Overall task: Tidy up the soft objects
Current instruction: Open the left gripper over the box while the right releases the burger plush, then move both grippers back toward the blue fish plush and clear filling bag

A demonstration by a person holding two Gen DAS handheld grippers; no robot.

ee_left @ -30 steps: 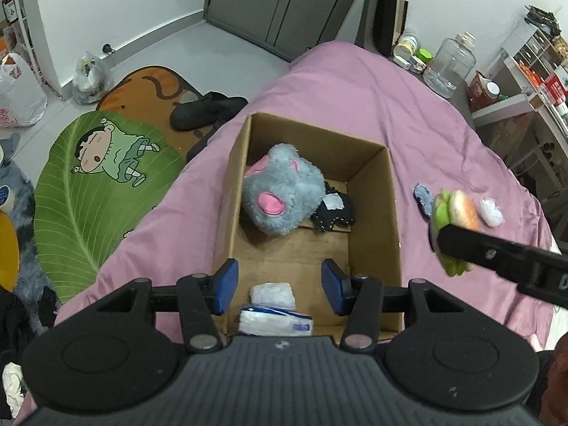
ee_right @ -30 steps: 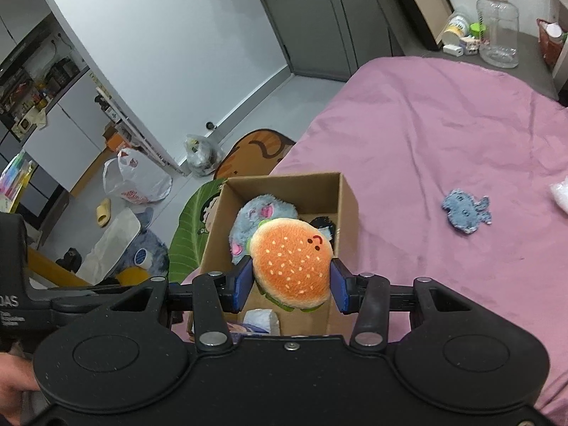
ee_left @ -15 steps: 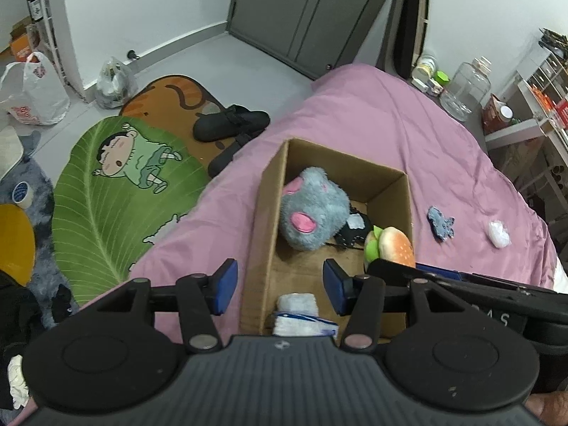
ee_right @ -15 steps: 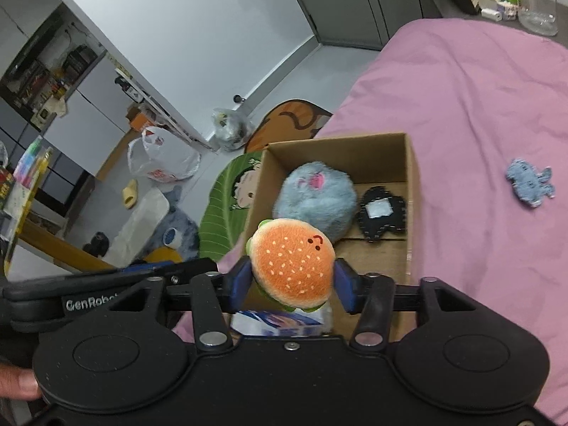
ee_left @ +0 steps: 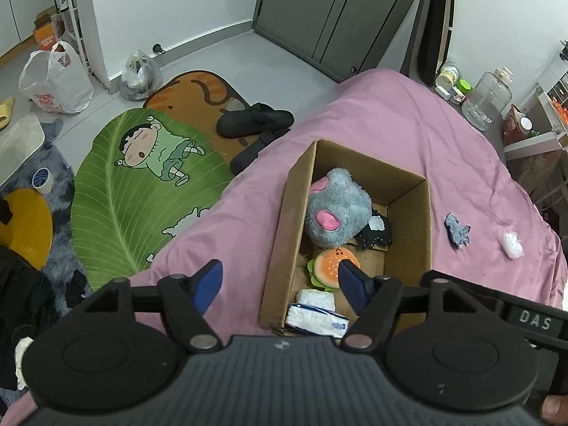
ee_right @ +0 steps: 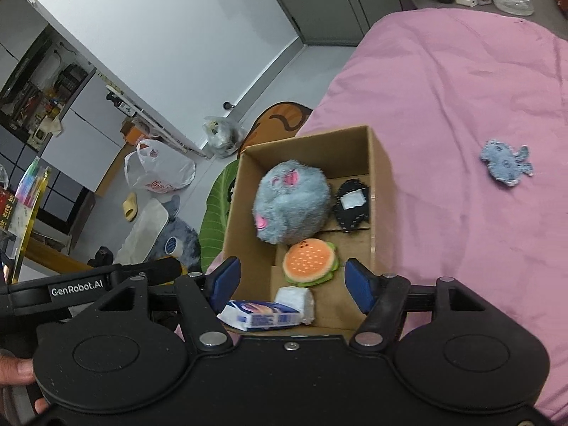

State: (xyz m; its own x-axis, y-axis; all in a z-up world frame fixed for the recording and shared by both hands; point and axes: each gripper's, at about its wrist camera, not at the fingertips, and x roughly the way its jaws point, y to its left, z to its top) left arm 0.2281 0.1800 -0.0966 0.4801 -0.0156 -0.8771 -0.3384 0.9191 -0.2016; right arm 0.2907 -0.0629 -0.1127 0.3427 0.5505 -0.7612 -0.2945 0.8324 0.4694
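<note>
Burger [ee_right: 309, 262]: lies in the box [ee_right: 377, 191], bun side up, between the grey plush [ee_right: 289, 206] and the tissue pack [ee_right: 261, 314]; nothing grips it.
Box: sits on the pink bedspread [ee_right: 461, 88] close to the bed's edge, also holding a black patch toy [ee_right: 351, 204] in its far corner.
Still out: a blue plush [ee_right: 506, 161] and a white tuft [ee_left: 512, 245] lie on the bedspread, well apart from the box (both small and flat, so probably awkward to pinch).
Risk, box: a gripper reaching past for those two could knock the near wall, and the box stands near enough the bed's edge to be pushed toward the floor.
Risk, cloth: closing low on the blue plush would likely catch a fold of bedspread with it and drag the cover.
Risk, burger: it rests loosely against the grey plush, so a jolt to the box may tip it over, though it should stay inside.
Right gripper [ee_right: 293, 284]: wide open, empty, touching nothing, hanging over the near end of the box with the burger seen between its jaws.
Left gripper [ee_left: 278, 280]: also spread wide and empty, held above the box's near left corner.
</note>
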